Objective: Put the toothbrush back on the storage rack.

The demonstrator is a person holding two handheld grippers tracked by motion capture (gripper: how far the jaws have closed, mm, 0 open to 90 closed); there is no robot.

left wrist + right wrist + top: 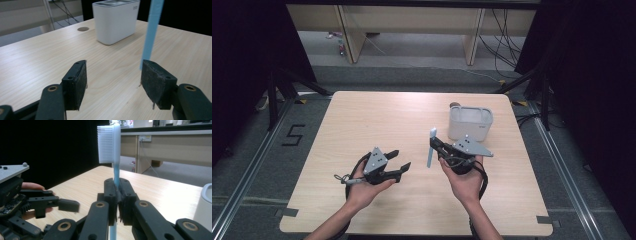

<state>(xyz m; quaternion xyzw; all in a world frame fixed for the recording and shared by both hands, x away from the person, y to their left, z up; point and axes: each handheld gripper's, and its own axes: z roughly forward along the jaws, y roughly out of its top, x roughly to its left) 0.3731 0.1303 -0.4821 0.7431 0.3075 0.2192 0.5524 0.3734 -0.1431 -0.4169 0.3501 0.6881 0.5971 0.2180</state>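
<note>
A light blue toothbrush (431,148) with white bristles (106,143) stands upright in my right gripper (116,195), which is shut on its handle (116,173). In the high view the right gripper (438,148) hovers right of the table's middle. My left gripper (401,161) is open and empty, left of the brush, its jaws pointing toward it. In the left gripper view the blue handle (151,30) rises just beyond the right pad (156,82). A white holder cup (470,123) stands behind the right gripper.
The pale wooden table (362,120) has a small round hole (83,29) near the white cup (115,20). Desks and cables (504,35) lie beyond the far edge. Bare tabletop stretches to the left and front.
</note>
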